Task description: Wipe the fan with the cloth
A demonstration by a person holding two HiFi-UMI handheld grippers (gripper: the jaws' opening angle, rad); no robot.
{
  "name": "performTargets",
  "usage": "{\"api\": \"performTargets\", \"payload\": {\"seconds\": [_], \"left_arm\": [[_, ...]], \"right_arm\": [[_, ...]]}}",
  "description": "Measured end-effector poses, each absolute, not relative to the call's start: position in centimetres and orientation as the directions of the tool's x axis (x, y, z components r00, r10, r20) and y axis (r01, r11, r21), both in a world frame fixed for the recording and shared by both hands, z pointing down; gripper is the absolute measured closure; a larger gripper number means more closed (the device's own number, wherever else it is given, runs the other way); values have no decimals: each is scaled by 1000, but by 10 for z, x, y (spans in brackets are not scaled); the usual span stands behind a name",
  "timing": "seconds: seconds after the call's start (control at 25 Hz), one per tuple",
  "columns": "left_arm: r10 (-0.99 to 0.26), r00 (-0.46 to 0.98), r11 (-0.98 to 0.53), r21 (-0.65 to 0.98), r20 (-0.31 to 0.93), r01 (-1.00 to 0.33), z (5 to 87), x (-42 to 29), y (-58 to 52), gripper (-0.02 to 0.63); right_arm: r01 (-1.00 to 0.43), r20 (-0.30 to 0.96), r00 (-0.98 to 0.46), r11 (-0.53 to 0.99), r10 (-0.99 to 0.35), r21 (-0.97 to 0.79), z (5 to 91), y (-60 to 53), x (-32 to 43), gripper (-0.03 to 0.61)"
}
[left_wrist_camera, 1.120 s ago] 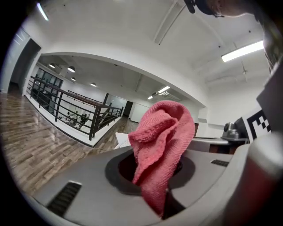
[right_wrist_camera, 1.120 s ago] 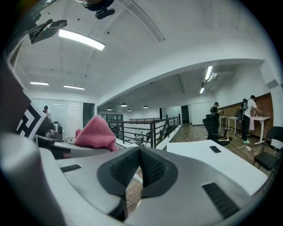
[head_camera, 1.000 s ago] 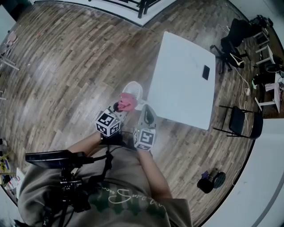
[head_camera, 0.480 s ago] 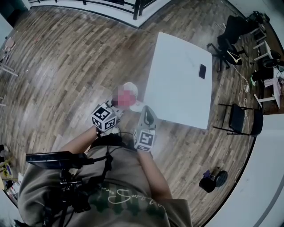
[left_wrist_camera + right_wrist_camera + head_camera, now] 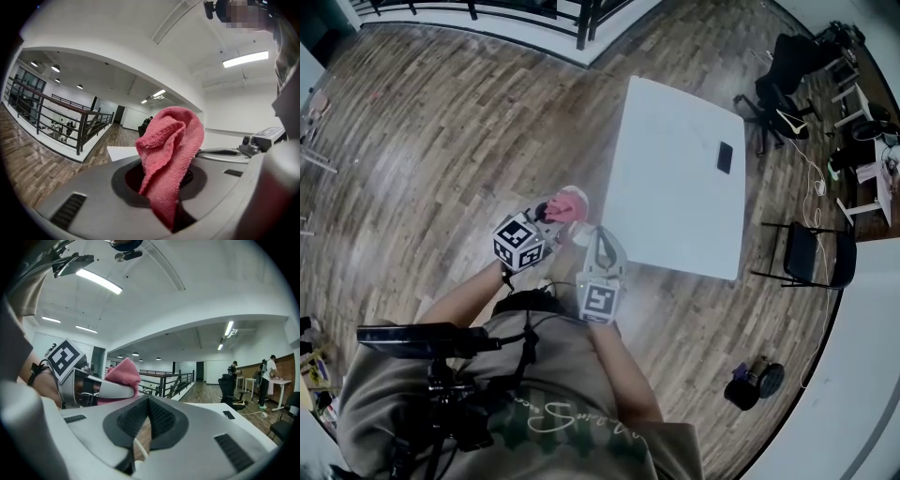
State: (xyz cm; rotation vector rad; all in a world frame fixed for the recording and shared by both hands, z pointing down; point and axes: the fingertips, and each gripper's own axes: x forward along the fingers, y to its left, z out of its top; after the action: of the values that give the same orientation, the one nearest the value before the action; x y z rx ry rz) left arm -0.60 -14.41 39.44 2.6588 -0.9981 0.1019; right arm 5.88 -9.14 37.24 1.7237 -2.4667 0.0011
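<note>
The left gripper (image 5: 549,218) is holding the pink cloth (image 5: 171,140) out in front of the person, its fingers (image 5: 89,187) clamped on the lower part while the rest is standing up in a bunched fold above them. The right gripper (image 5: 147,404) is hovering just beside it, fingers (image 5: 164,420) closed together at the tips with nothing pinched between them. In the head view, a white part of the fan (image 5: 584,232) is showing just below the cloth, between the two grippers; most of it is hidden. A white tabletop (image 5: 675,178) is standing nearby on the wooden floor (image 5: 441,141).
</note>
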Motion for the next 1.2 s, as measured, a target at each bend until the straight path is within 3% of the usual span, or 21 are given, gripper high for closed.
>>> {"api": "performTargets", "payload": {"seconds": [0.68, 0.92, 1.2], "left_arm": [[-636, 743, -696, 261, 210, -669, 406, -11, -183, 514], [-641, 736, -666, 320, 216, -674, 412, -6, -197, 514], [-644, 730, -674, 282, 230, -683, 421, -10, -210, 512]], "right_arm": [[-927, 124, -355, 366, -927, 78, 375, -120, 46, 552], [-933, 122, -339, 350, -933, 81, 378, -127, 59, 552], [-949, 125, -299, 308, -946, 65, 378, -135, 79, 552]]}}
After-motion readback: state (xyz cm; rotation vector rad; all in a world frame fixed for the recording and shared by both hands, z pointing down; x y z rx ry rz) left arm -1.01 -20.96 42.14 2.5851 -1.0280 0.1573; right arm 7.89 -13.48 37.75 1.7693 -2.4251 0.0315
